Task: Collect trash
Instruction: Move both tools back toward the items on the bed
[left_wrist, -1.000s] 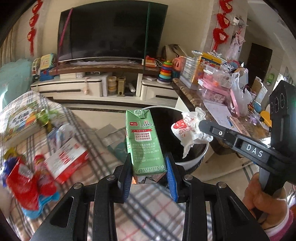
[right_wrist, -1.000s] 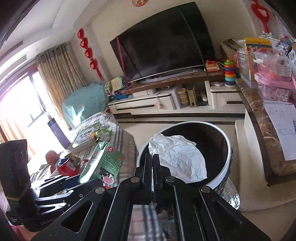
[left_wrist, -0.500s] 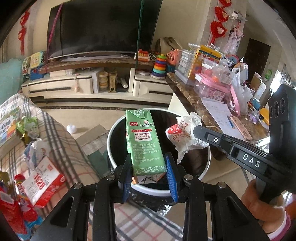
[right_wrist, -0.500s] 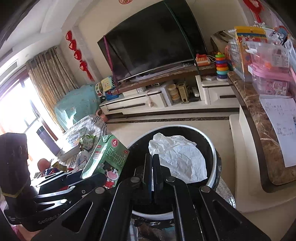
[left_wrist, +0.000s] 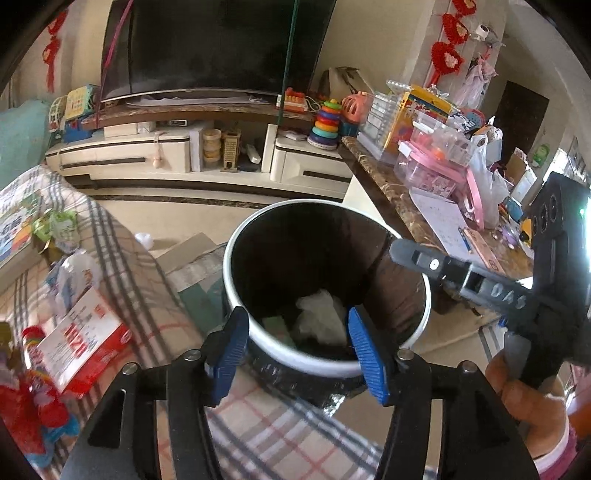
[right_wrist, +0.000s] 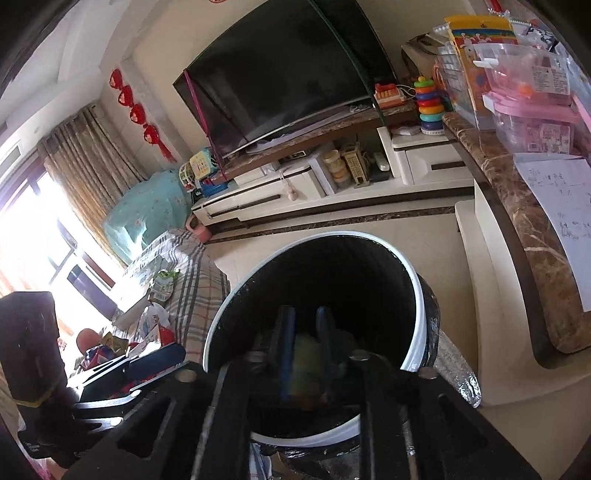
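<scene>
Both grippers, left (left_wrist: 295, 343) and right (right_wrist: 303, 354), have just opened empty; your carton (left_wrist: 275, 326) and wrapper (left_wrist: 319, 317) now lie in the bin (left_wrist: 413, 339).

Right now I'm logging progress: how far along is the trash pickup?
Done: a carton and crumpled paper lie in the bin. In hand: nothing; the left gripper and right gripper have just been opening, empty. Left: wrappers on the plaid cloth.

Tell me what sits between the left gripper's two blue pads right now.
Nothing is held between the left gripper's pads: in the left wrist view only the bin shows, crumpled wrapper at its bottom.
</scene>
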